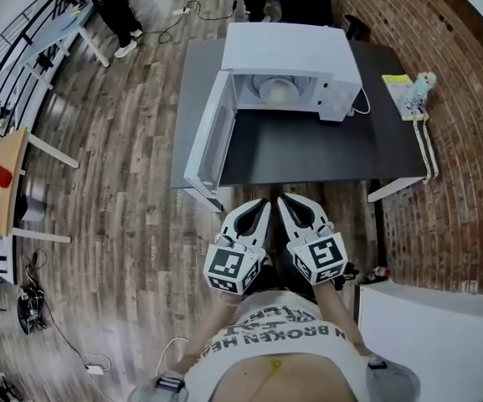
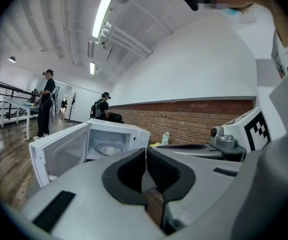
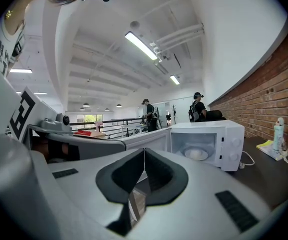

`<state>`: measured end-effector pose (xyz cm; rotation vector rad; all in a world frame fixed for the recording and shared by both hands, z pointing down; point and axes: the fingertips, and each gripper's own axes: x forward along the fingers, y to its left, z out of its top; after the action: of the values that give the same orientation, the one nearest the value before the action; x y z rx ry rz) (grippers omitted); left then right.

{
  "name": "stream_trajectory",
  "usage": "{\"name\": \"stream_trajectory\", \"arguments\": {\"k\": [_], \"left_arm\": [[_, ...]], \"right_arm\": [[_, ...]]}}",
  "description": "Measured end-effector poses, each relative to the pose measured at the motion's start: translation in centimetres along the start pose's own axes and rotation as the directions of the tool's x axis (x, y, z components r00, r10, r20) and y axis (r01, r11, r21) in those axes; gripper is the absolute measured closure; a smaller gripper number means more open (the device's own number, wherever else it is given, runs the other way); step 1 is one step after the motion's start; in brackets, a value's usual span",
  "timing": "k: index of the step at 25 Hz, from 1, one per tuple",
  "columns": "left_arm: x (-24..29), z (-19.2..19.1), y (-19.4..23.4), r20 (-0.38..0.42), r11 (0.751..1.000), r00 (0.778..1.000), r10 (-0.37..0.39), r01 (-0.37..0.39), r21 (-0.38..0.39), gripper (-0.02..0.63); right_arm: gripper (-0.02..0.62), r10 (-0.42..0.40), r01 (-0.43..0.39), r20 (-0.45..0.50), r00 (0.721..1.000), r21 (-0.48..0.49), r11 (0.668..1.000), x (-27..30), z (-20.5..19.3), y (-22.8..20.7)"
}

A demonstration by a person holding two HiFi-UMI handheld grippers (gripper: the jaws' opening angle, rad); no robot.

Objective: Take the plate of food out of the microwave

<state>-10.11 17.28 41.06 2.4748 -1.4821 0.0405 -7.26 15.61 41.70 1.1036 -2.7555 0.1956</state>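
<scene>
Left gripper [image 1: 260, 208] & right gripper [image 1: 285, 204] both closed, empty, off table's [image 1: 308, 153] near edge. Plate [image 1: 276, 91] inside microwave [image 1: 308, 50] at back edge. Risk: unopened jaws shove plate deeper; left clips door [image 1: 209, 141].

Bright, even indoor light falls from long ceiling tubes [image 2: 102, 15] — they glare white in both gripper views. Every view bulges like a fisheye, straight lines curving toward the edges, the gripper views' corners black. Shadows are soft; nearest surfaces look slightly blurred.
</scene>
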Motion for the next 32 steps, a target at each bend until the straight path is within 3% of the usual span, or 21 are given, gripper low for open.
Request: {"name": "stream_trajectory", "arguments": {"k": [8, 14, 24, 32], "left_arm": [[3.9, 0.8, 2.6, -0.024, 0.998, 0.998, 0.052, -0.051, 0.02, 0.591], [9.2, 2.0, 3.9, -0.021, 0.999, 0.999, 0.042, -0.042, 0.003, 0.591], [16.4, 3.8, 4.3, -0.04, 0.997, 0.997, 0.06, -0.057, 0.058, 0.591], [20.2, 4.1, 4.8, -0.029, 0.995, 0.995, 0.094, -0.093, 0.025, 0.591]], "right_arm": [[0.586, 0.053, -0.053, 0.0, 0.999, 0.01, 0.999, 4.2, 1.1, -3.2], [0.586, 0.06, -0.06, -0.002, 0.998, 0.004, 0.998, 6.8, 2.0, -7.5], [0.586, 0.073, -0.073, 0.002, 0.997, 0.008, 0.997, 9.8, 3.5, -14.6], [0.586, 0.117, -0.117, 0.005, 0.993, 0.0, 0.993, 11.4, 3.8, -18.0]]}}
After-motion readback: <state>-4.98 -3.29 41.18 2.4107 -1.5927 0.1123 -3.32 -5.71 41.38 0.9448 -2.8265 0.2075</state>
